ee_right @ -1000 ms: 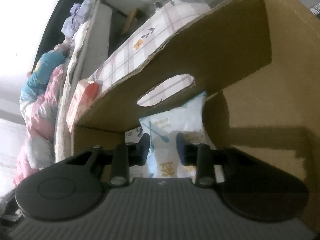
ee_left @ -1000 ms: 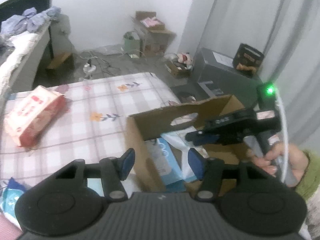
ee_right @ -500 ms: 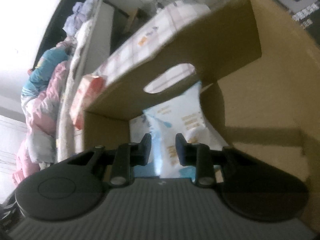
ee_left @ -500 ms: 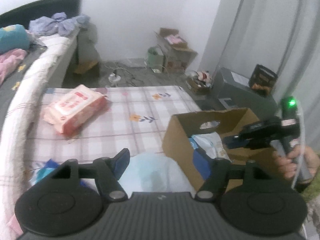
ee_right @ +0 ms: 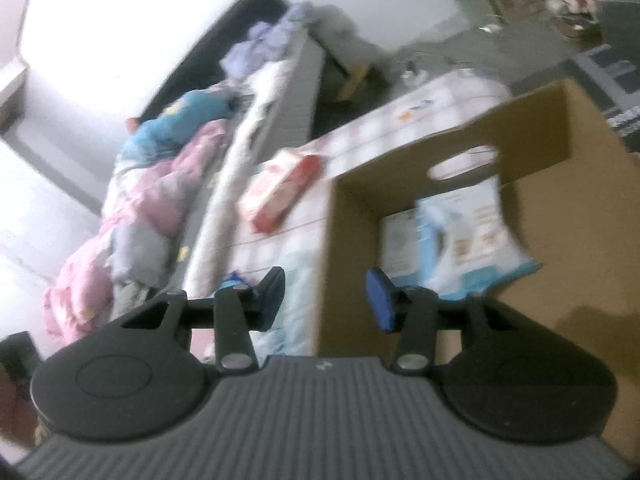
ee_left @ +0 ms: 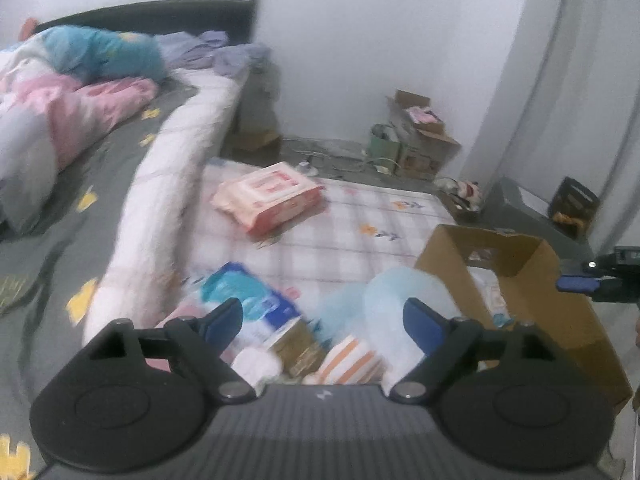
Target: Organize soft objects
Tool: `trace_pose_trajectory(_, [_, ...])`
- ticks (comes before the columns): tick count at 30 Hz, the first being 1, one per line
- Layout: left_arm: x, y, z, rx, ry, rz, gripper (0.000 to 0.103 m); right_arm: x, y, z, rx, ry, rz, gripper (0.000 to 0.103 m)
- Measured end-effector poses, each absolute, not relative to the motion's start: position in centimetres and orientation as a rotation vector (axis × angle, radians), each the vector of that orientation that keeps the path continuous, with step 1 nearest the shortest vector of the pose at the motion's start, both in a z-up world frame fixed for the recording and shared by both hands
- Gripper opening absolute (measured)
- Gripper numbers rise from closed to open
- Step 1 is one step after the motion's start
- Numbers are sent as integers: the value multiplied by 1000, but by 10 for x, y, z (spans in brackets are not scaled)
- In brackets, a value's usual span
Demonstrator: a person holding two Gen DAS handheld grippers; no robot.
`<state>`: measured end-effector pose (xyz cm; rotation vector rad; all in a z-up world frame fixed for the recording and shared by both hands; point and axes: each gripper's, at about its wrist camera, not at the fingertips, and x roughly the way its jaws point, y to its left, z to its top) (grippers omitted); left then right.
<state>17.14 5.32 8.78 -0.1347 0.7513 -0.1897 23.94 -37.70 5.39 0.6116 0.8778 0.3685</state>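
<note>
The left gripper [ee_left: 322,316] is spreading wide, empty, over a pile of soft packs [ee_left: 256,312] low in frame. The right gripper [ee_right: 325,294] is parting too, holding nothing, straddling the box [ee_right: 560,200] near rim; a blue-white pack [ee_right: 460,236] is lying inside. A pink pack [ee_left: 268,196] is sitting mid-frame on open checked cloth [ee_left: 352,240].
</note>
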Motion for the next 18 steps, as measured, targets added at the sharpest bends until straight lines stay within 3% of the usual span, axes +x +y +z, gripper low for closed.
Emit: trace_pose_trajectory(18, [103, 120, 52, -142, 710, -70, 88, 214, -203, 80, 506, 966, 663, 49])
